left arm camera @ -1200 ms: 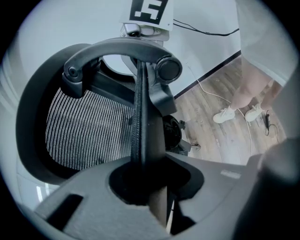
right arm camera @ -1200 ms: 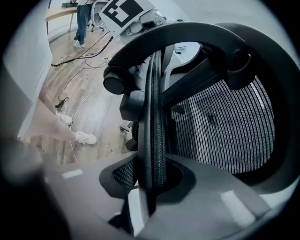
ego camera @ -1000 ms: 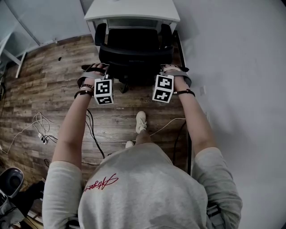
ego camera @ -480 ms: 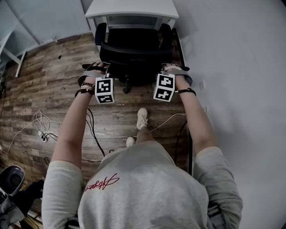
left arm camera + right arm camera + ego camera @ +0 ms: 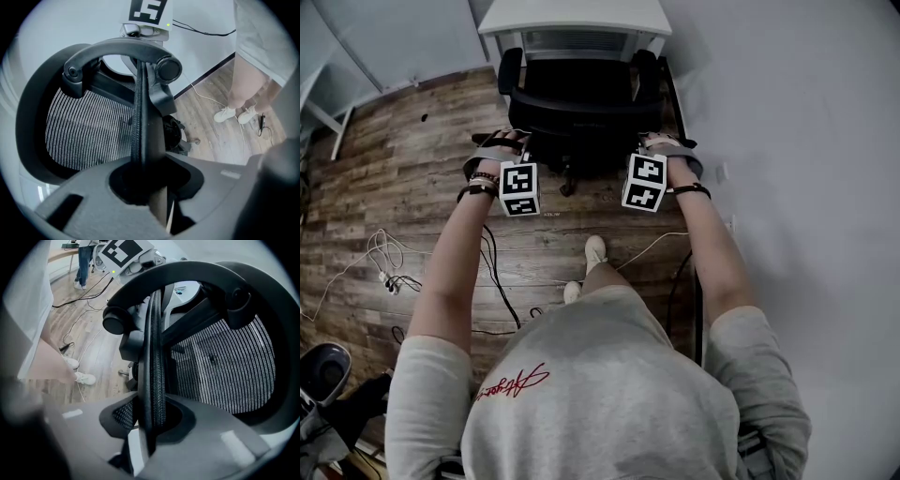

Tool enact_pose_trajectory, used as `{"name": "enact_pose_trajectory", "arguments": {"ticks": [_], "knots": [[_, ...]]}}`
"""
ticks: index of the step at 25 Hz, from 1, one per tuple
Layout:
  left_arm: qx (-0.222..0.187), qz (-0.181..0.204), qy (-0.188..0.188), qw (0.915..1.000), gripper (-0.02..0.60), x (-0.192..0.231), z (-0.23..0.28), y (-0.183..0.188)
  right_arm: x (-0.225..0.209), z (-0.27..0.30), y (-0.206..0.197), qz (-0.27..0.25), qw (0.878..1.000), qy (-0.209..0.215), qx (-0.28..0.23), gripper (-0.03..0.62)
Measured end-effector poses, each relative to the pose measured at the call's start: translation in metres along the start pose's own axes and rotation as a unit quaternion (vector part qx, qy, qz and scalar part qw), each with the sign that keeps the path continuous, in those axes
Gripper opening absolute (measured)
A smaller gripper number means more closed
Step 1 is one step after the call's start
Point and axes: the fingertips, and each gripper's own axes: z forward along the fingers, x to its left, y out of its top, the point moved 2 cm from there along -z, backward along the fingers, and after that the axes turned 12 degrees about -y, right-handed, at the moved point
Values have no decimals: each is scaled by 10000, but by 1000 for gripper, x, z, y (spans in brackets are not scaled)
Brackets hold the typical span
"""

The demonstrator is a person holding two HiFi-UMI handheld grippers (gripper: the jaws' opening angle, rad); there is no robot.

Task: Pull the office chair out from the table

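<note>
Saw left gripper [image 5: 518, 161], right gripper [image 5: 646, 157] clamped on office chair [image 5: 581, 103] backrest rim [image 5: 140, 117]; I judged even, level pull from table [image 5: 572, 14] best.

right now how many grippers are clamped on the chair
2. The left gripper is shut on the left edge of the office chair back; the right gripper is shut on its right edge.
</note>
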Motion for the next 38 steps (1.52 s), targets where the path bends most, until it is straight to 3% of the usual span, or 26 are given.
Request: {"name": "enact_pose_trajectory", "arguments": {"ticks": [12, 26, 38], "knots": [[25, -41, -16, 10000, 69, -4, -9, 10, 1, -11, -5, -43, 10000, 9, -49, 83], [108, -24, 119, 9999, 69, -77, -34, 48, 68, -62, -17, -60, 9998, -115, -119, 83], [100, -97, 61, 9999, 69, -77, -56, 54, 61, -84, -14, -103, 9998, -26, -140, 83]]}}
